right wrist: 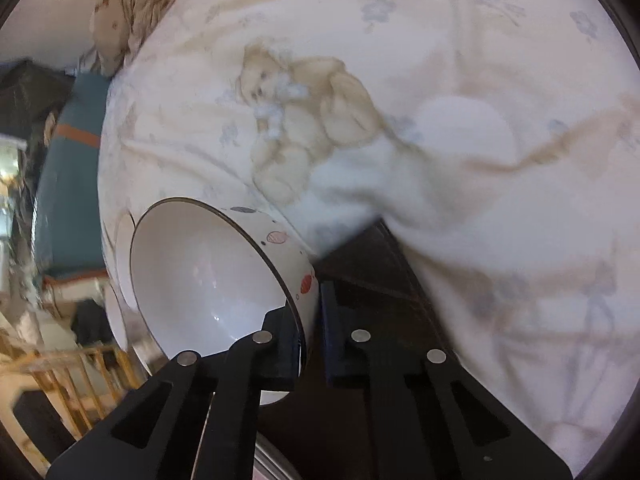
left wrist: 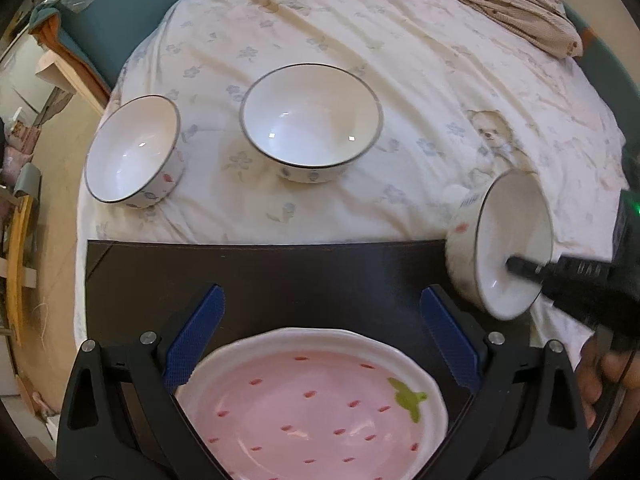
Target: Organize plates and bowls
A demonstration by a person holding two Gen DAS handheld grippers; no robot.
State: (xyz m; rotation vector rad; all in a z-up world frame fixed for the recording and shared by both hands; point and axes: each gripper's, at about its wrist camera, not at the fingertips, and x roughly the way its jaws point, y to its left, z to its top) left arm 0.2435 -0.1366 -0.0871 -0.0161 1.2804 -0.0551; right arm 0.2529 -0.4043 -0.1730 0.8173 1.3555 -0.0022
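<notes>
Left wrist view: left hand-held gripper (left wrist: 322,334) released, blue pads spread wide, pink strawberry plate (left wrist: 316,408) below on dark board (left wrist: 280,272). Right hand-held gripper (right wrist: 310,320) clenched on rim of tilted bowl (right wrist: 208,276) (lifted, mouth sideways) at board's right edge. Farther, two upright bowls, middle bowl (left wrist: 312,124) and left bowl (left wrist: 134,152), on bed sheet (left wrist: 400,60).
</notes>
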